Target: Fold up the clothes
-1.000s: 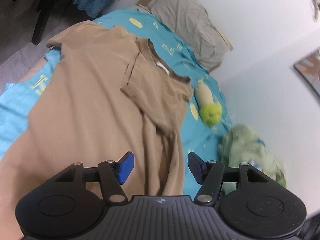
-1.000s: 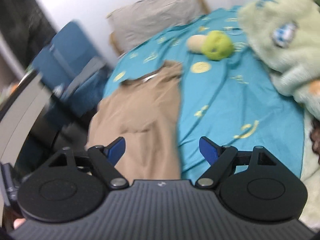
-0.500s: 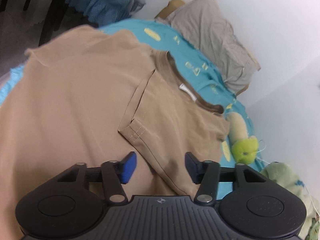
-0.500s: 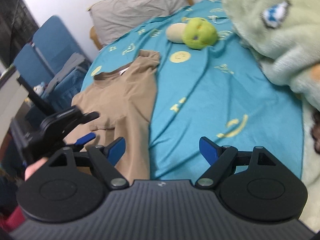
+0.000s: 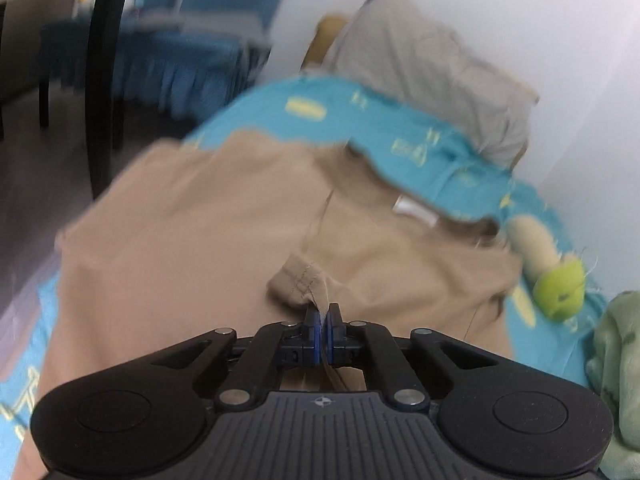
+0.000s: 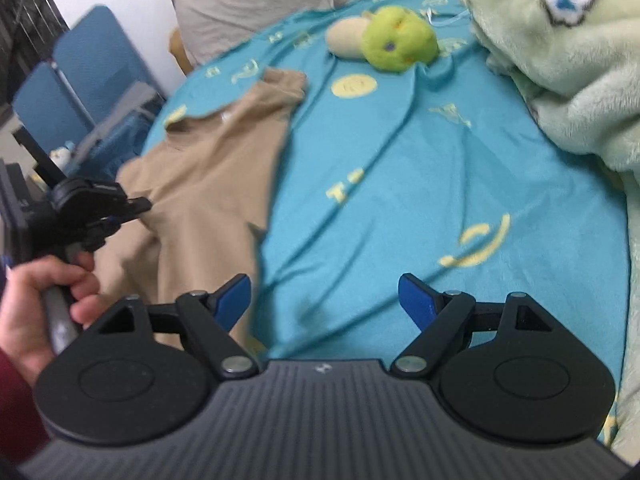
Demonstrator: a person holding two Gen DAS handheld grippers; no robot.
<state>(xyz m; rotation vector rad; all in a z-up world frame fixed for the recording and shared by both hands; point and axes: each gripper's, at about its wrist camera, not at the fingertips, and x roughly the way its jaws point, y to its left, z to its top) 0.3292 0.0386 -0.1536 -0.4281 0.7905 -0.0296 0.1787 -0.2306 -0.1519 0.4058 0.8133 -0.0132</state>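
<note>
One tan shirt [image 5: 192, 248], collar toward pillow [image 5: 432, 76]

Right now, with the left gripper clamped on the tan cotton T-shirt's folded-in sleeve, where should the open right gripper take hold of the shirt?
Probably the long side edge of the tan cotton T-shirt that borders bare teal bedsheet. It lies flat and exposed just ahead of the right gripper, so come in low from the sheet side. The left gripper already pinches the stitched sleeve hem.

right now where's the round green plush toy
In the right wrist view the round green plush toy lies far across the teal bedsheet, touching a beige plush piece, just right of the tan t-shirt.
</note>
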